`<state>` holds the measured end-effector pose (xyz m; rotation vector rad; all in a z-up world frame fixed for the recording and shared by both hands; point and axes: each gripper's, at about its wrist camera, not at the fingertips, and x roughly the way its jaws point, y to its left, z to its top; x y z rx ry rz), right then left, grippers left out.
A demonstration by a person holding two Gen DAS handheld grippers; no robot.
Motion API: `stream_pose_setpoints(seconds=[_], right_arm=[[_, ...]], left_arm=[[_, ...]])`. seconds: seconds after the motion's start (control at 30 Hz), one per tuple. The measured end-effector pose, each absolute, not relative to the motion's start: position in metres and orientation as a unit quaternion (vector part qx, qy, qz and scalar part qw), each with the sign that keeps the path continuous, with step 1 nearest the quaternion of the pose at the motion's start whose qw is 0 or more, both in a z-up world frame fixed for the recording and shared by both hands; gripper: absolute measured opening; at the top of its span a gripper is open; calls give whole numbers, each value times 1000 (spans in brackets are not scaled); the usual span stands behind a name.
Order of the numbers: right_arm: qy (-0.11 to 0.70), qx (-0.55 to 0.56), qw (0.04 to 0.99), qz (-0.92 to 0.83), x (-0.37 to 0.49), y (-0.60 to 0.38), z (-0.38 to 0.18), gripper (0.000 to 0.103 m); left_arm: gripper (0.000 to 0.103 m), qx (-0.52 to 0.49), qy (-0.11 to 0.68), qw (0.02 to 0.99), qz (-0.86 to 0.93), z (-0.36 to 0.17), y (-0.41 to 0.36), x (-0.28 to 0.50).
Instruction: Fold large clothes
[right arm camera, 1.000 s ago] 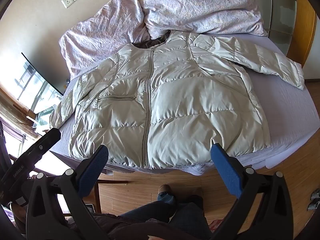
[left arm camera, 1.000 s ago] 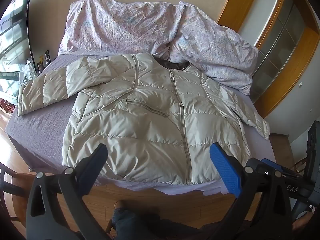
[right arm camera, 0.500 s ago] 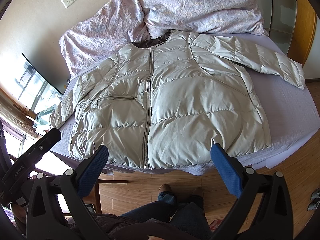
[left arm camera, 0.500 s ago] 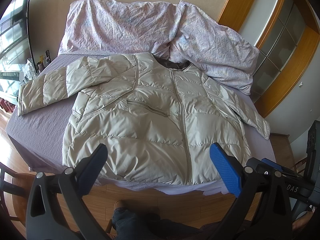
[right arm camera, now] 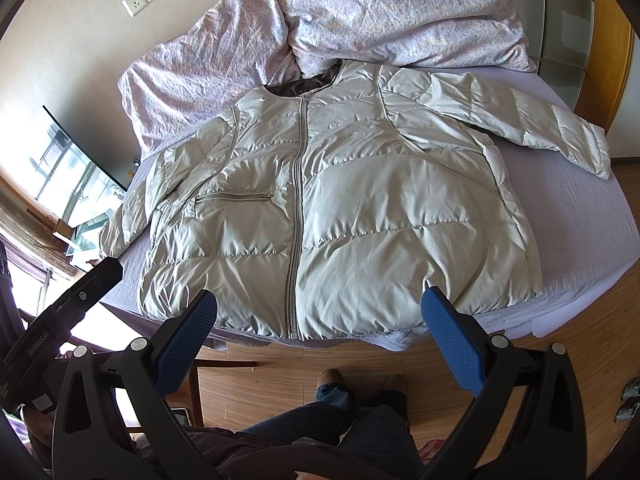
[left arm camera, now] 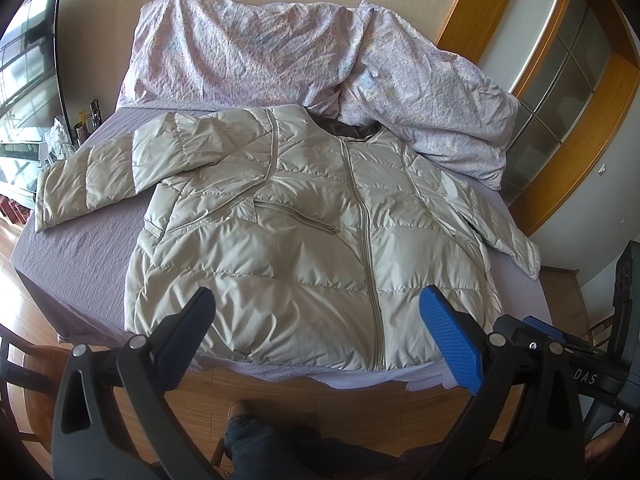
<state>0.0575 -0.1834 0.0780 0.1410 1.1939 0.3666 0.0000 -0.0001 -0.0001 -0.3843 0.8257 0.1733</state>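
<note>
Across the frame's centre the puffer jacket (left arm camera: 304, 240) lay flat, both the left gripper (left arm camera: 320, 340) and right gripper (right arm camera: 320, 340) gaping empty; its slippery padding could spring any fold open.

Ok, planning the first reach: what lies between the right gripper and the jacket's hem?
Nothing: in the right wrist view, the open right gripper hovers before the jacket, with only floor below.

Bright daylight, blown-out window (right arm camera: 60, 184), fisheye-warped edges
</note>
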Motion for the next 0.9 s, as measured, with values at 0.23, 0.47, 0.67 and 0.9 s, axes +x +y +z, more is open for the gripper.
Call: stream_pose_setpoints(seconds=[0.23,0.47,0.67,0.9], right_arm=[[559,66,808,172,58,-183,78,102],[559,66,809,172,59,-183,77,102],[559,67,808,172,59,-183,77,102],[560,67,808,171,59,-183,77,102]], left_arm=[[101,-185,399,894,83,0,0,0],[101,-185,399,894,84,0,0,0],[101,-185,399,894,84,0,0,0],[101,-186,399,894,84,0,0,0]])
